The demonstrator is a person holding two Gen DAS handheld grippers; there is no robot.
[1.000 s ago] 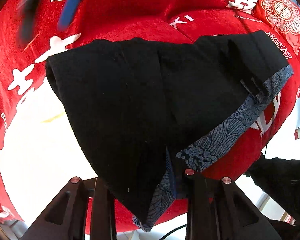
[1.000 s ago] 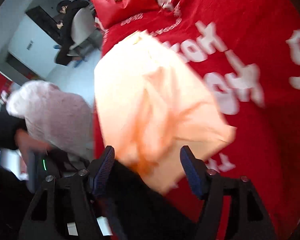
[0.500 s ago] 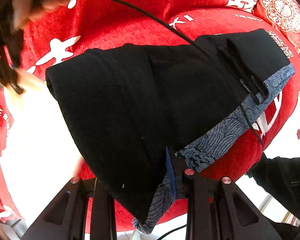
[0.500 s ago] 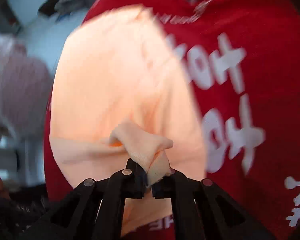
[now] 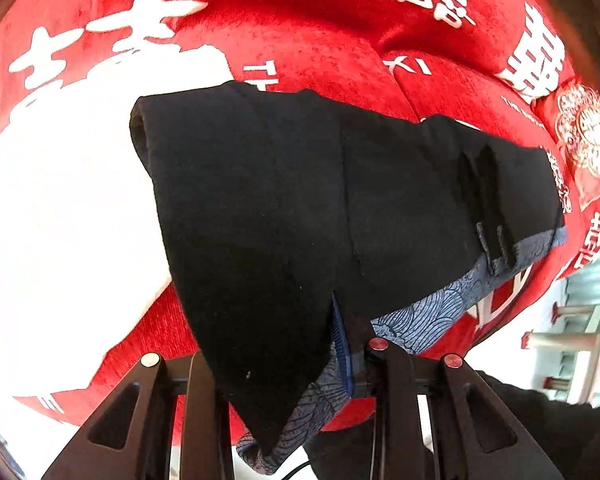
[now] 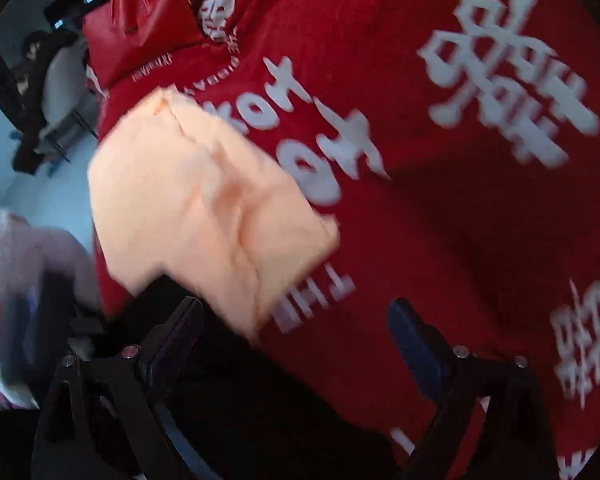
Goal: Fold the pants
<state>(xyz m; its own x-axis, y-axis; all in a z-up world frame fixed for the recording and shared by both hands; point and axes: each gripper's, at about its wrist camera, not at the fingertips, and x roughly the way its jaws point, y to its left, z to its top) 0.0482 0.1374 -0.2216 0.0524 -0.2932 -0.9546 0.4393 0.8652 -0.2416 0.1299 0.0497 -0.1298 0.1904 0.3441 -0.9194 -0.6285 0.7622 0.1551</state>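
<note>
Fingers of the left gripper [image 5: 288, 364] stand close together on the near corner of the black pants [image 5: 300, 220], which lie folded in soft layers on the red cloth [image 5: 320, 32], blue patterned lining [image 5: 420, 312] showing along the near right edge. The right gripper [image 6: 296, 332] gapes wide and holds nothing, a peach garment [image 6: 204, 208] lying just beyond its left finger. Limp, light and probably prone to sliding apart, the pants look best taken at a corner through every layer.

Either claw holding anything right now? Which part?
Left claw grips the black pants at the near patterned-lining edge. Right claw is open, holding nothing.
</note>
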